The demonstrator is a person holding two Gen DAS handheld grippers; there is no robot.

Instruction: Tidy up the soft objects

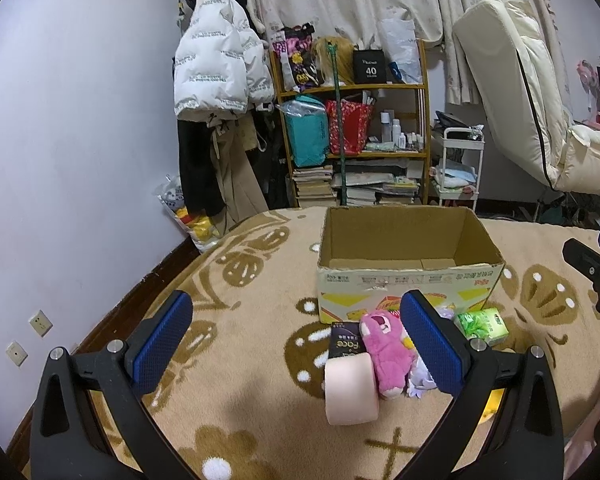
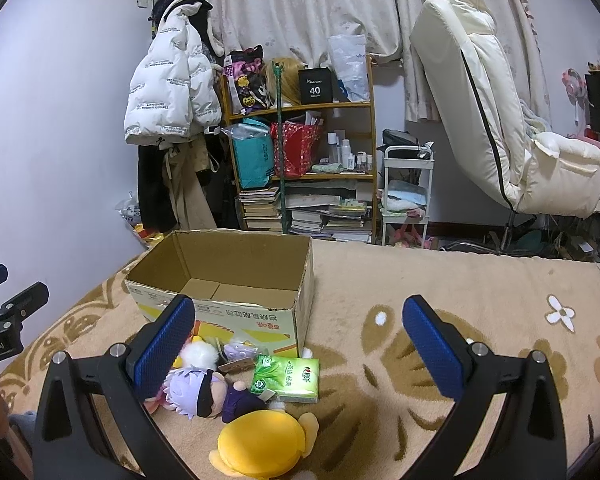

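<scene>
An empty cardboard box (image 1: 408, 236) (image 2: 228, 264) stands open on the patterned blanket. In front of it lies a cluster of soft items: a pale pink roll (image 1: 351, 388), a black "Face" packet (image 1: 345, 343), a pink plush (image 1: 386, 350), a green tissue pack (image 1: 483, 325) (image 2: 287, 377), a purple-haired doll (image 2: 202, 390), a small purple plush (image 2: 240, 351) and a yellow plush (image 2: 260, 444). My left gripper (image 1: 296, 340) hovers open just left of the pile, holding nothing. My right gripper (image 2: 300, 348) is open above the tissue pack, empty.
The beige blanket (image 1: 228, 400) (image 2: 480, 292) covers the bed. Beyond its far edge stand a wooden shelf (image 1: 352, 120) of bags and books, hanging coats (image 1: 216, 80), a white cart (image 2: 406, 192) and a cream reclining chair (image 2: 496, 120). The wall (image 1: 80, 140) runs along the left.
</scene>
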